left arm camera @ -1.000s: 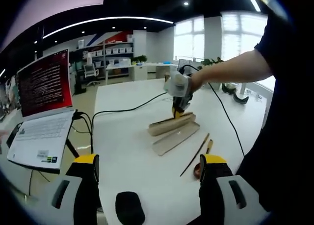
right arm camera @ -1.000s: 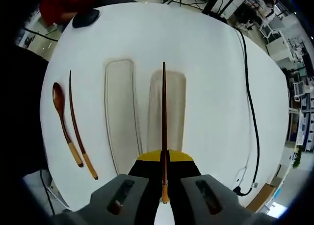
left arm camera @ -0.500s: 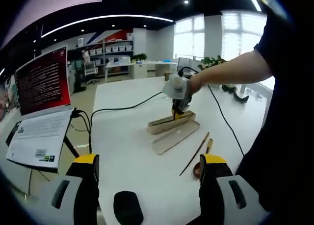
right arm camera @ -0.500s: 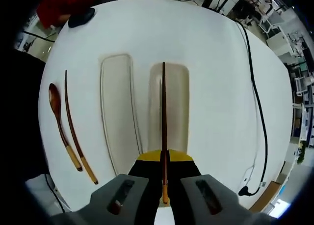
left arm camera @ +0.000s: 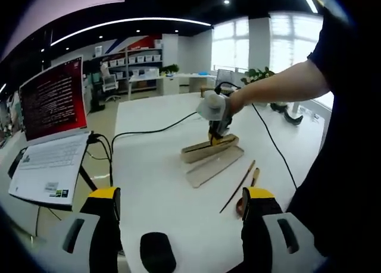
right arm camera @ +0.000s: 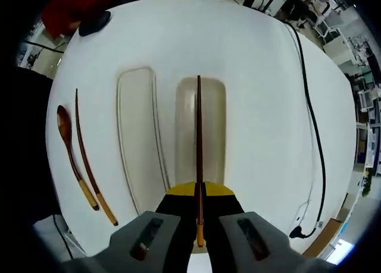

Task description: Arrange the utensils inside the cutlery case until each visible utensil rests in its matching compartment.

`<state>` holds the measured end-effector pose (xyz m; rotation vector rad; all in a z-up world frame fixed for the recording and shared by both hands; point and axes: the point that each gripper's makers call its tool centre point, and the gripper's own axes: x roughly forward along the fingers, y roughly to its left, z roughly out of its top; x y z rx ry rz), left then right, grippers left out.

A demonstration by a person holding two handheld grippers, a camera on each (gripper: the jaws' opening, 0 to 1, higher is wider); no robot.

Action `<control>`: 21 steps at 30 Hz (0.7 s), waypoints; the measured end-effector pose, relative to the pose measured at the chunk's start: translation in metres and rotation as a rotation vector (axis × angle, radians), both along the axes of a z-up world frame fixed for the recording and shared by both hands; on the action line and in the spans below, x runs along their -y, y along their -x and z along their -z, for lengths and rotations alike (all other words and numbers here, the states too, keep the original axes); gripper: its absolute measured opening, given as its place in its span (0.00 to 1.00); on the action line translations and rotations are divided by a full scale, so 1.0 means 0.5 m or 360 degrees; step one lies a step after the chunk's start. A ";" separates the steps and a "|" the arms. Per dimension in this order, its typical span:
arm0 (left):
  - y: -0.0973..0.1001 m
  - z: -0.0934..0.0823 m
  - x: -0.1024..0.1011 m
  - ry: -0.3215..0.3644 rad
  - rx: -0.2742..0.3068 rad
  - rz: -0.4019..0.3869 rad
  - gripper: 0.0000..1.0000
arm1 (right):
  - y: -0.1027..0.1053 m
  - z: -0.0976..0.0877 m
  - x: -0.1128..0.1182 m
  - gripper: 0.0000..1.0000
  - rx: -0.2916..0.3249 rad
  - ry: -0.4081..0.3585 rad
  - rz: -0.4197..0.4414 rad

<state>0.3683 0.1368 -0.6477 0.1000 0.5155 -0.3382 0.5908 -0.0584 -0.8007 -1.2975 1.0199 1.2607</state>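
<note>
My right gripper point(right arm camera: 199, 193) is shut on a dark wooden chopstick point(right arm camera: 199, 154), which points straight along the case's deep half point(right arm camera: 217, 136), just above it. Beside it lies the flat lid point(right arm camera: 136, 142). Left of the lid on the white table rest a second chopstick point(right arm camera: 89, 163) and a wooden spoon point(right arm camera: 70, 151). In the left gripper view, my left gripper point(left arm camera: 178, 207) stands open near the table's edge, far from the case point(left arm camera: 209, 149). There the right gripper point(left arm camera: 215, 115) hangs over the case, with the lid point(left arm camera: 214, 166), loose chopstick point(left arm camera: 237, 187) and spoon point(left arm camera: 247, 187) nearer.
An open laptop point(left arm camera: 50, 136) with a red screen stands off the table's left side. A black cable point(left arm camera: 155, 130) runs across the table. A black mouse point(left arm camera: 158, 255) lies between my left fingers. A person's arm point(left arm camera: 280, 85) reaches in from the right.
The right gripper has come a little closer over the case with the chopstick, its tip now near the deep half's far end. The left gripper has stayed put.
</note>
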 end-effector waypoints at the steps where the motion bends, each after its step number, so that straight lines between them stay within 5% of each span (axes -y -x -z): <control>1: 0.000 0.000 0.000 -0.0002 -0.0001 0.0002 0.86 | -0.001 0.003 0.002 0.00 -0.0006 0.0014 0.0006; 21: -0.002 0.006 0.012 -0.0007 -0.0030 -0.0008 0.86 | -0.011 0.032 0.020 0.00 -0.0023 0.0063 0.0096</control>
